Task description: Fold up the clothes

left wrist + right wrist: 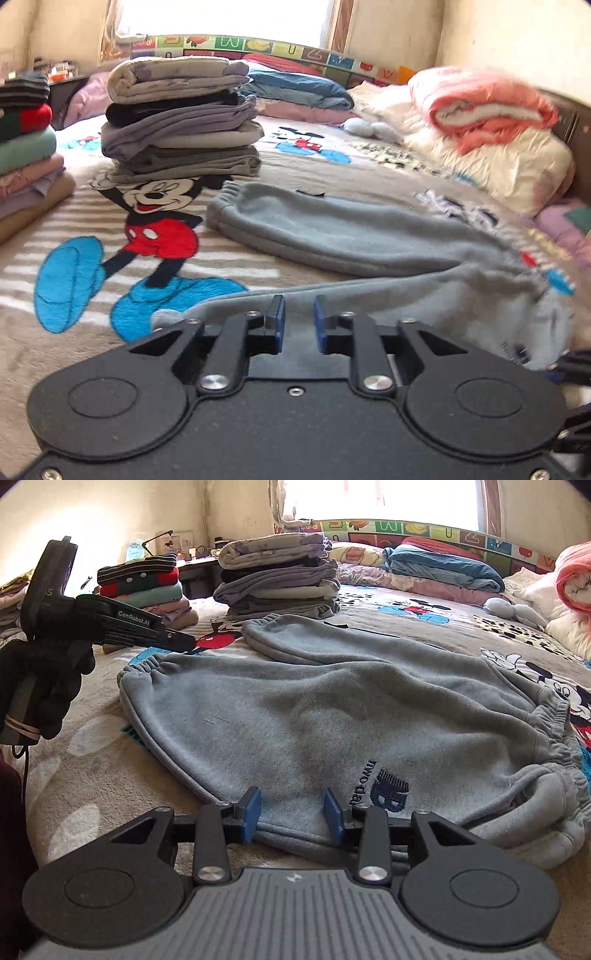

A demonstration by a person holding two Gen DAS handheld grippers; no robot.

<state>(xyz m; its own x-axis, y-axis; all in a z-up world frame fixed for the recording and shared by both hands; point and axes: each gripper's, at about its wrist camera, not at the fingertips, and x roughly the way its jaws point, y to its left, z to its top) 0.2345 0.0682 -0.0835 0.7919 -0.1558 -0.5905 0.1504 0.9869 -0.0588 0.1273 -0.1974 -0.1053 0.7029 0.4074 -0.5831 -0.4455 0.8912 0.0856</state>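
Observation:
Grey fleece sweatpants [332,709] lie on the bed, legs folded over each other, blue logo near the waist. In the left wrist view the pants [332,229] stretch from centre to right. My left gripper [298,321] is open and empty, its blue pads just above a grey leg edge; it also shows in the right wrist view [184,640] at the upper left, held by a black-gloved hand, above the pants' cuff. My right gripper [291,814] is open, its pads on either side of the pants' near edge by the logo.
A tall stack of folded clothes [181,118] stands behind the pants on the Mickey Mouse blanket [159,229]. A second folded stack [26,155] sits at the left. Pillows and a pink blanket [491,110] lie at the right. Colourful headboard and window lie beyond.

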